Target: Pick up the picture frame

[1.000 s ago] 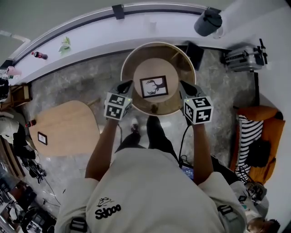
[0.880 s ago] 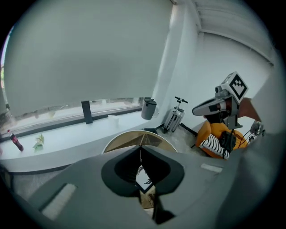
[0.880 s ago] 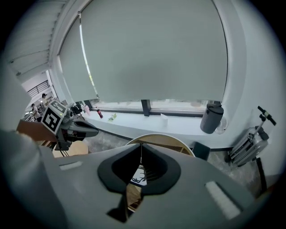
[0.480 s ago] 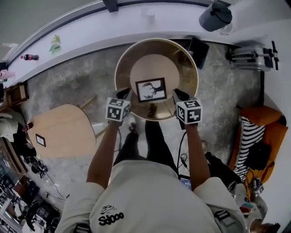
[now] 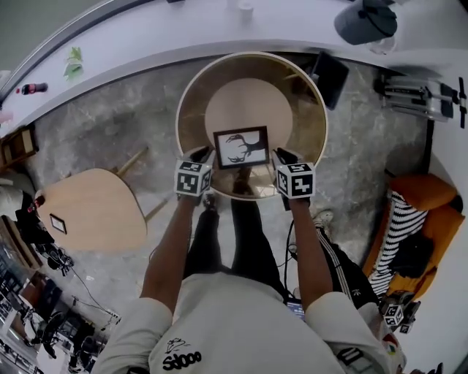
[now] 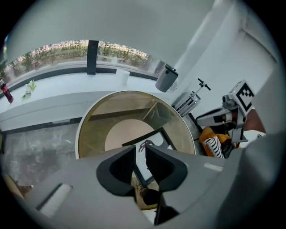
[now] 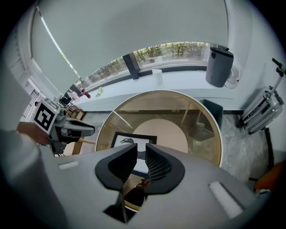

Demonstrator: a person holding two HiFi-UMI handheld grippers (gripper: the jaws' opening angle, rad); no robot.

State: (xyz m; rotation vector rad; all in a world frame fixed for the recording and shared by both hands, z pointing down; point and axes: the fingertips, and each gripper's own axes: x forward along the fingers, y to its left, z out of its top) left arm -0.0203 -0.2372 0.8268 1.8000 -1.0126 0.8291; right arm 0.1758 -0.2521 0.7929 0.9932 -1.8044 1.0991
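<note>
Reaching for the picture frame [image 5: 241,147], not gripped yet.
Frame lies flat on the round glass table [image 5: 191,84], between left gripper [image 5: 200,155] and right gripper [image 5: 284,156]. Both sets of jaws have just been opening; they stand apart and clamp nothing. Next, probably: set jaws on the frame's side edges, close evenly, lift level.

Hidden behind the left gripper [image 6: 140,151] in its own view: lower part of the picture frame [image 6: 154,139]; likewise behind the right gripper [image 7: 140,148] in the right gripper view. Cut off by the head view's top edge: grey bin [image 5: 365,20]. Too small to make out: small frame [image 5: 58,223] on the wooden side table [image 5: 95,212].
</note>
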